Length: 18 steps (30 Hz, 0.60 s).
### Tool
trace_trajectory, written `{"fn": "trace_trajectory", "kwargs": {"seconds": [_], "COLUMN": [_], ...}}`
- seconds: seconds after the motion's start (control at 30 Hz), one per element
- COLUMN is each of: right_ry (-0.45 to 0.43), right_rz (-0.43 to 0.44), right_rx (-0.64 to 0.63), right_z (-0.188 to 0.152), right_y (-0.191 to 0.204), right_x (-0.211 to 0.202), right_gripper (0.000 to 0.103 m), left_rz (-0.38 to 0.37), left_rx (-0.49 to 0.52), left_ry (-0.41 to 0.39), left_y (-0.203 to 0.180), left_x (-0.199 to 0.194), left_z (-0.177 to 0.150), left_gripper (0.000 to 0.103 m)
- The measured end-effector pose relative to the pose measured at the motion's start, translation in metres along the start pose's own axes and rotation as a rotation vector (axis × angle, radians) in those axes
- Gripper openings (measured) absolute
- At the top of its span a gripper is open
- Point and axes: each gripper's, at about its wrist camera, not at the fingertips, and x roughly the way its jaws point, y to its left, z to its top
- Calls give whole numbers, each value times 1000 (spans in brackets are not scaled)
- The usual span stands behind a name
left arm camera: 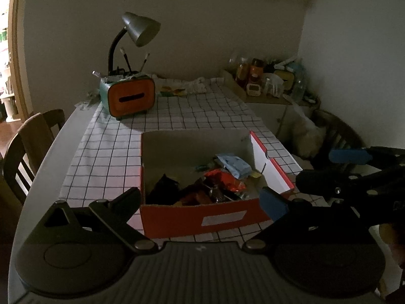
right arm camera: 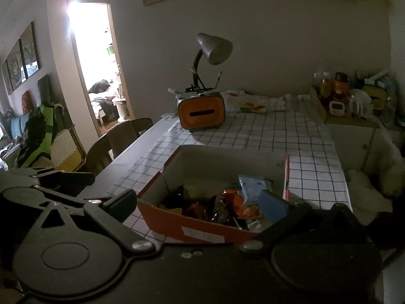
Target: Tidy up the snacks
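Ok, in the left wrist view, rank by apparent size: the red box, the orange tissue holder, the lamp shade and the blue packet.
1. Red box, clearly largest, though also nearest the camera.
2. Tissue holder.
3. Lamp shade.
4. Blue packet, close to the shade in apparent size, so the last two are unsure.

no text, brand, number or sign can be read in either view. the white rectangular label point(left arm camera: 224, 217) on the front wall of the red cardboard box point(left arm camera: 177, 221) looks blank in the dim light, and the same label point(right arm camera: 203, 235) seen from the right wrist camera shows no lettering either. the crumpled snack wrappers point(left arm camera: 222, 182) inside the box carry printing, but it is too dark and small to make out. the small white timer-like device point(right arm camera: 336, 108) on the side cabinet has a face that is too blurred to read.
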Motion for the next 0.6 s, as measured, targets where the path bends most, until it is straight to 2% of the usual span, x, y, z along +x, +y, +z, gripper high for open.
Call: {"fn": "trace_trajectory", "kwargs": {"seconds": [0.6], "right_ry": [-8], "right_rz": [-6], "right_rx": [47], "right_z": [-8], "right_y": [1], "right_x": [-15], "right_gripper": [103], "left_rz": [23], "left_rx": [1], "left_ry": [17], "left_y": [-7], "left_x": [-20], "left_z": [-7], "left_gripper": [101]}}
